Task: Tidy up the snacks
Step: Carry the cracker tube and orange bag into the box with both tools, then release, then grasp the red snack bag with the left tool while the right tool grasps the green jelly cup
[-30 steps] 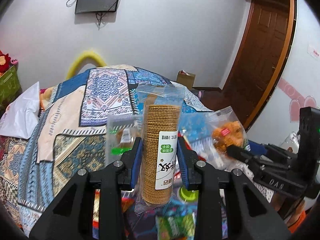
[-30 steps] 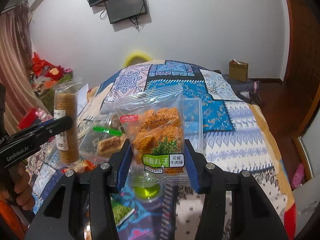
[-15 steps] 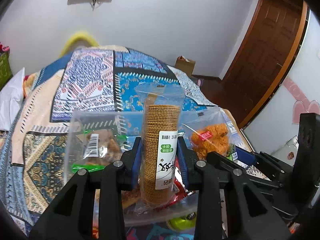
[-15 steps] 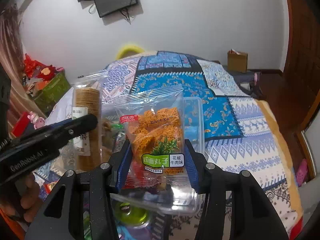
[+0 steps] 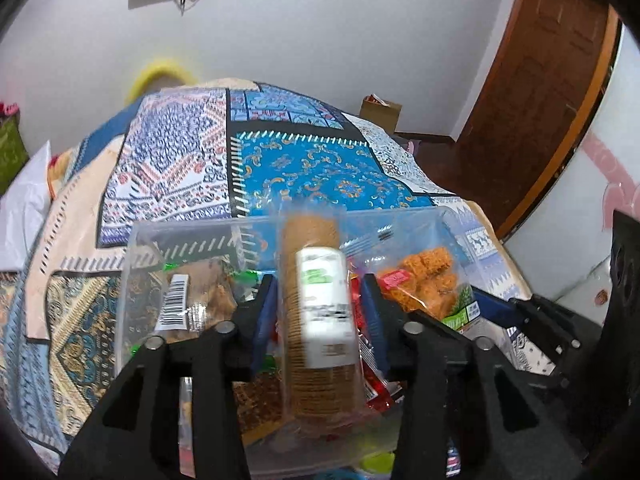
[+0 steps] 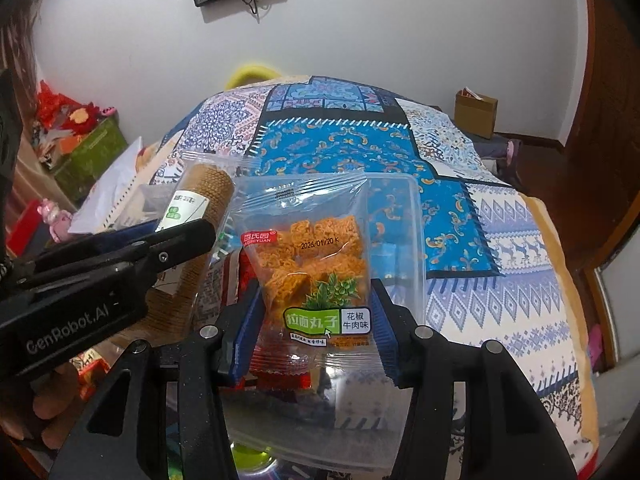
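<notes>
Over the clear plastic container (image 6: 412,248), we are holding two snacks. Our left gripper (image 5: 318,312) is clamping the cracker sleeve (image 5: 316,320) upright, its label smeared by blur. Our right gripper (image 6: 314,320) is pinching the orange noodle-ball packet (image 6: 316,264) by its lower half. Both packets are covering most of the container's contents, and its near wall is disappearing behind our fingers (image 6: 240,320). Beneath it, the patterned bedspread (image 6: 520,248) is spreading out.

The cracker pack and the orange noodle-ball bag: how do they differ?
The cracker pack is a tall round stack with a white label; the noodle-ball bag is a flat pouch of orange clumps. The left gripper holds the crackers, the right gripper the bag. Both wrappers are clear.
</notes>
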